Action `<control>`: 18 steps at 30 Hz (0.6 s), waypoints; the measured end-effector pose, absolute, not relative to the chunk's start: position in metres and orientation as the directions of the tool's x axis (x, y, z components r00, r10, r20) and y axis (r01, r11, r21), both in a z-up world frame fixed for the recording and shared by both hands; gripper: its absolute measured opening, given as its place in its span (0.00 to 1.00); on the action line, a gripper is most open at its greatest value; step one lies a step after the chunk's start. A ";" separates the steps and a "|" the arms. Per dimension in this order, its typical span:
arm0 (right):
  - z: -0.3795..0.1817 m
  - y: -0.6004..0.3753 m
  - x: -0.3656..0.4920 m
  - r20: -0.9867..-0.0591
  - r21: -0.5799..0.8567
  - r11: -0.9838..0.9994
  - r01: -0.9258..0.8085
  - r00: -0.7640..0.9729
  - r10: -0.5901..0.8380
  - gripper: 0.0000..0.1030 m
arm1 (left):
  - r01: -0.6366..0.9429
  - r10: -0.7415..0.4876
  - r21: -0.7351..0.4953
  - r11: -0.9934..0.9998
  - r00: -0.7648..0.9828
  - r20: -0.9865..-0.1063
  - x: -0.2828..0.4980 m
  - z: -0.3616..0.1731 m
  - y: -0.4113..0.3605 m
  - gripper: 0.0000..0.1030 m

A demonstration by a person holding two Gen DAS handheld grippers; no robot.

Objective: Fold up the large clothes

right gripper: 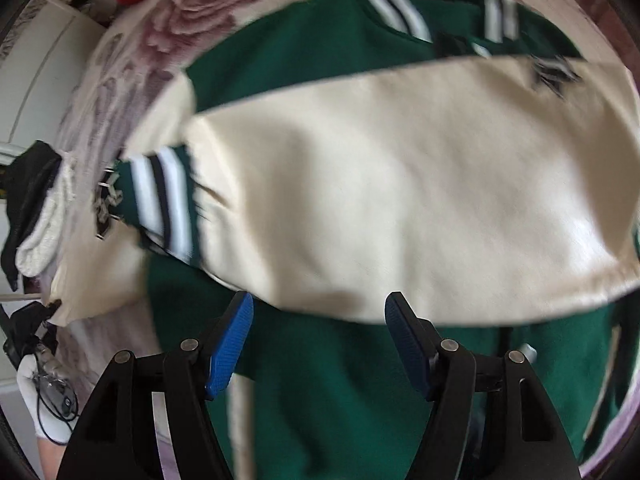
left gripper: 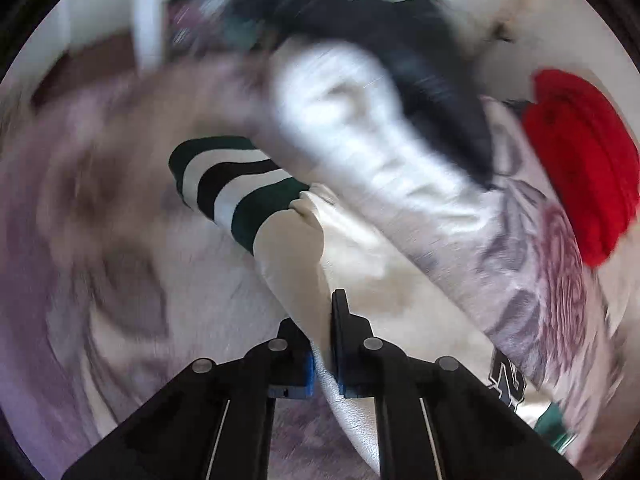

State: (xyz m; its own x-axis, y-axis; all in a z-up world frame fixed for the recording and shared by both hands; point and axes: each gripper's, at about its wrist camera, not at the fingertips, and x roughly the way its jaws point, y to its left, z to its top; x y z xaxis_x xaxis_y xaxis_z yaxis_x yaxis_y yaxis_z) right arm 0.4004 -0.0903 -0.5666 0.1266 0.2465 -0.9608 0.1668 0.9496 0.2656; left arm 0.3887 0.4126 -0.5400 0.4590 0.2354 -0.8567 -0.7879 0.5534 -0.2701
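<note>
A green varsity jacket (right gripper: 320,400) lies spread on the bed, with one cream sleeve (right gripper: 400,184) laid across its body. Its other sleeve (left gripper: 288,256) ends in a green, white and black striped cuff (left gripper: 232,184), and this sleeve runs between the fingers of my left gripper (left gripper: 322,344), which is shut on the cream fabric. The left wrist view is blurred. My right gripper (right gripper: 320,308) hangs open just above the jacket where the cream sleeve meets the green body, with nothing between its blue pads (right gripper: 228,348). The striped cuff (right gripper: 164,200) shows at the left.
The floral bed cover (left gripper: 100,280) lies under everything. A red garment (left gripper: 580,160) sits at the right, and a pile of white and black clothes (left gripper: 340,120) beyond the sleeve. A white-gloved hand (right gripper: 36,400) shows at the lower left of the right wrist view.
</note>
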 end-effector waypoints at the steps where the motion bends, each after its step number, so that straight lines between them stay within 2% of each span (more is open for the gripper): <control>1: -0.564 -0.085 0.405 -0.945 0.310 0.934 0.177 0.166 0.283 0.68 | -0.774 0.251 -0.256 0.580 0.468 -0.848 0.394 -0.532 0.409 0.04; 3: -0.568 -0.065 0.420 -0.900 0.417 0.891 0.178 0.218 0.377 0.67 | -0.730 0.287 -0.213 0.649 0.494 -0.820 0.406 -0.510 0.399 0.03; 5: -0.585 -0.036 0.435 -0.889 0.448 0.880 0.159 0.187 0.419 0.63 | -0.698 0.307 -0.183 0.692 0.515 -0.800 0.406 -0.494 0.391 0.03; 8: -0.610 -0.012 0.448 -0.912 0.409 0.904 0.122 0.084 0.402 0.65 | -0.653 0.323 -0.150 0.742 0.544 -0.774 0.411 -0.473 0.378 0.03; 13: -0.588 -0.048 0.441 -0.880 0.475 0.869 0.138 0.066 0.471 0.65 | -0.560 0.327 -0.101 0.822 0.610 -0.722 0.416 -0.434 0.343 0.03; 14: -0.584 -0.059 0.436 -0.891 0.454 0.879 0.146 0.072 0.448 0.66 | -0.533 0.330 -0.082 0.842 0.630 -0.703 0.420 -0.425 0.330 0.02; 15: -0.579 -0.073 0.429 -0.913 0.408 0.900 0.154 0.079 0.401 0.71 | -0.507 0.331 -0.063 0.860 0.647 -0.686 0.421 -0.415 0.318 0.02; 16: -0.575 -0.086 0.422 -0.947 0.321 0.933 0.161 0.081 0.311 0.76 | -0.478 0.325 -0.049 0.877 0.665 -0.672 0.421 -0.405 0.304 0.02; 17: -0.572 -0.098 0.413 -0.975 0.217 0.963 0.161 0.083 0.206 0.86 | -0.457 0.317 -0.043 0.888 0.678 -0.664 0.421 -0.398 0.293 0.02; 18: -0.571 -0.109 0.404 -0.994 0.091 0.984 0.154 0.080 0.079 0.88 | -0.430 0.304 -0.037 0.902 0.693 -0.654 0.423 -0.391 0.278 0.02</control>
State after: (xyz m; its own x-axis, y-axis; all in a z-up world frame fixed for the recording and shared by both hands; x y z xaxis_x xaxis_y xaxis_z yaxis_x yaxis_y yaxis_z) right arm 0.4045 -0.1090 -0.5706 0.0804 0.0795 -0.9936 0.1542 0.9838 0.0912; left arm 0.4228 0.2781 -0.3907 0.6926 0.3035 -0.6544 -0.4305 0.9018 -0.0373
